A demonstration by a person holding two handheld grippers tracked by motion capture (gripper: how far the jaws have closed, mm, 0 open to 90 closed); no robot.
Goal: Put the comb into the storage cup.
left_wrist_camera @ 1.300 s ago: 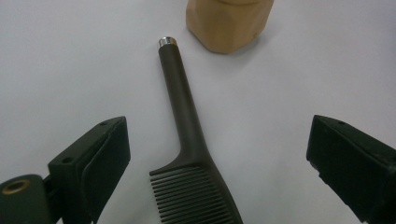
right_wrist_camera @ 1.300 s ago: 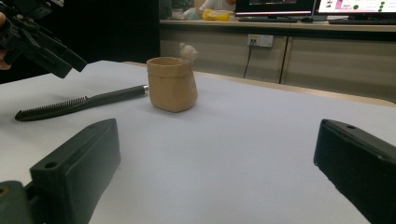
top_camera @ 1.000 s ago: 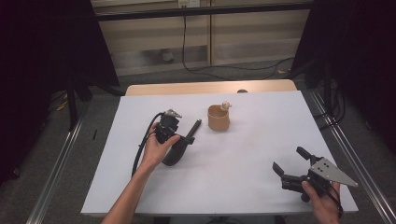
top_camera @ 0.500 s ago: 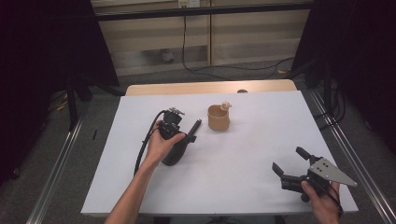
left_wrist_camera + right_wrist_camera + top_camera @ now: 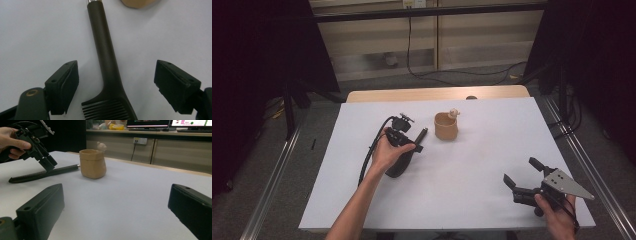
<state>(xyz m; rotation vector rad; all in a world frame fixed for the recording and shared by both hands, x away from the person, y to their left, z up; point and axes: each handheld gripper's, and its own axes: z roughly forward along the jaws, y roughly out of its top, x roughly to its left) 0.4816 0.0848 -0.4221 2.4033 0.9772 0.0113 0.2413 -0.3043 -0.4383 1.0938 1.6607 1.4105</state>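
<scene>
I have the left gripper (image 5: 414, 142) left of centre in the high view, tipped down over a black comb (image 5: 106, 75) that lies flat on the white table (image 5: 472, 170). In the left gripper view its jaws stand spread on either side of the comb, just where the handle widens into the teeth, and bare table shows between each pad and the comb, so nothing is pinched. The jaws have just been closing in on it. The comb runs up the middle of that view, its handle ending in a silver tip at the top edge, near a tan cup (image 5: 445, 126).

My right gripper (image 5: 524, 176) sits at the lower right of the high view, well apart from the comb, jaws wide open and holding nothing; its own view looks across the table at the cup and the comb.

The comb's teeth are cut off by the bottom edge of the left gripper view, and in the high view my hand and the gripper hide most of it. A small pale figure on the cup's rim is too small to make out.
</scene>
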